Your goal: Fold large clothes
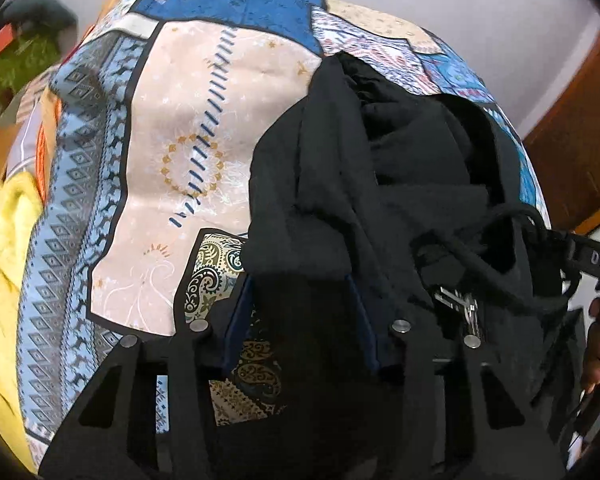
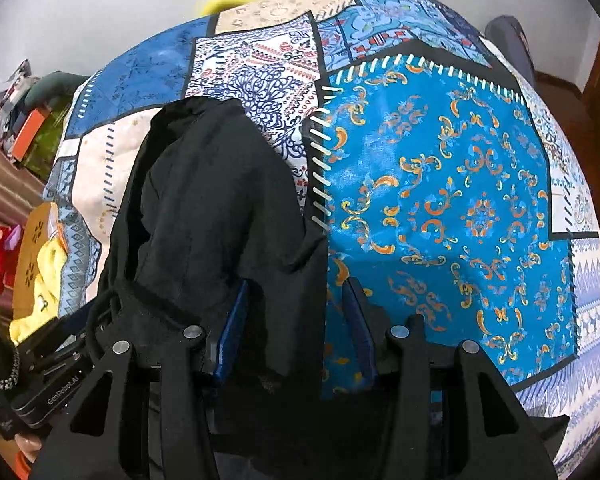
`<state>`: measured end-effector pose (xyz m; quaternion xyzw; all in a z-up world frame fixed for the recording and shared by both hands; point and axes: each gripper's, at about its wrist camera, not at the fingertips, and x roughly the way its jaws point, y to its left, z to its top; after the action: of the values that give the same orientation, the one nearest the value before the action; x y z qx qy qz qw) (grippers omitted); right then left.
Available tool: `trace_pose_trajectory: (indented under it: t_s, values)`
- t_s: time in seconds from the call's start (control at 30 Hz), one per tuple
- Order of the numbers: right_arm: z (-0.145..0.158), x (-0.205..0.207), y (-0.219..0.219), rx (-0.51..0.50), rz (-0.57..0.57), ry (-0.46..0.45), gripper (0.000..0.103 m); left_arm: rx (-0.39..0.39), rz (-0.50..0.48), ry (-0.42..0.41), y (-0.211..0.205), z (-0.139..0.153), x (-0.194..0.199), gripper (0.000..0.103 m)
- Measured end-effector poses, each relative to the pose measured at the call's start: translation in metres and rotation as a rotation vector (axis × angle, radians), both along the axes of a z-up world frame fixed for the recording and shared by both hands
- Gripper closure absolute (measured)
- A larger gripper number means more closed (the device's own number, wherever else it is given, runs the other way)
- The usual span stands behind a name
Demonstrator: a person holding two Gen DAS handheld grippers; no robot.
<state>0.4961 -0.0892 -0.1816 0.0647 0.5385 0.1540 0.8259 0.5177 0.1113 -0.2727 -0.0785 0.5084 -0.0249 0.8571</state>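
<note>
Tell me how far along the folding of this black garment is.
Early stage. Nothing looks folded: the black garment lies bunched on the patchwork bedspread, drawstring loose. In hand: the left gripper and right gripper each have cloth between open jaws. Left: spreading it flat, then every fold.

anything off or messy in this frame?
Yes: the black garment is bunched and creased on the patchwork bedspread, not flat. Its drawstring loops loose near the right gripper. A yellow garment lies crumpled at the bed's edge.
</note>
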Motion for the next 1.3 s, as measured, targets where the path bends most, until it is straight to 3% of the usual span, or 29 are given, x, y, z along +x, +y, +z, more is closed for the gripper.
trace_pose_trajectory:
  t_s: [0.1, 0.2, 0.3, 0.47, 0.63, 0.8, 0.93, 1.1, 1.3]
  values:
    - [0.005, -0.008, 0.004, 0.026, 0.043, -0.008, 0.089, 0.103, -0.026, 0.004, -0.008, 0.005, -0.004, 0.085]
    - [0.019, -0.023, 0.001, 0.038, 0.069, -0.035, 0.097, 0.183, -0.062, -0.015, -0.018, 0.020, -0.013, 0.097]
    - [0.043, -0.042, -0.014, 0.101, 0.082, -0.068, 0.099, 0.256, -0.117, -0.066, -0.031, 0.043, -0.032, 0.101]
    - [0.080, -0.089, -0.023, 0.102, 0.154, -0.137, 0.099, 0.208, -0.157, -0.126, -0.032, 0.087, -0.069, 0.102]
    - [0.092, -0.139, -0.019, 0.050, 0.224, -0.181, 0.099, 0.183, -0.214, -0.161, -0.041, 0.120, -0.124, 0.102]
    - [0.083, -0.179, -0.027, 0.027, 0.253, -0.163, 0.099, 0.173, -0.253, -0.144, -0.049, 0.121, -0.171, 0.102]
    - [0.066, -0.203, -0.035, 0.043, 0.281, -0.108, 0.101, 0.110, -0.265, -0.113, -0.052, 0.110, -0.214, 0.103]
    - [0.049, -0.226, -0.036, 0.005, 0.294, -0.069, 0.101, 0.153, -0.256, -0.053, -0.066, 0.081, -0.245, 0.103]
    - [0.065, -0.238, -0.043, -0.042, 0.267, -0.153, 0.101, 0.123, -0.181, -0.011, -0.055, 0.073, -0.254, 0.100]
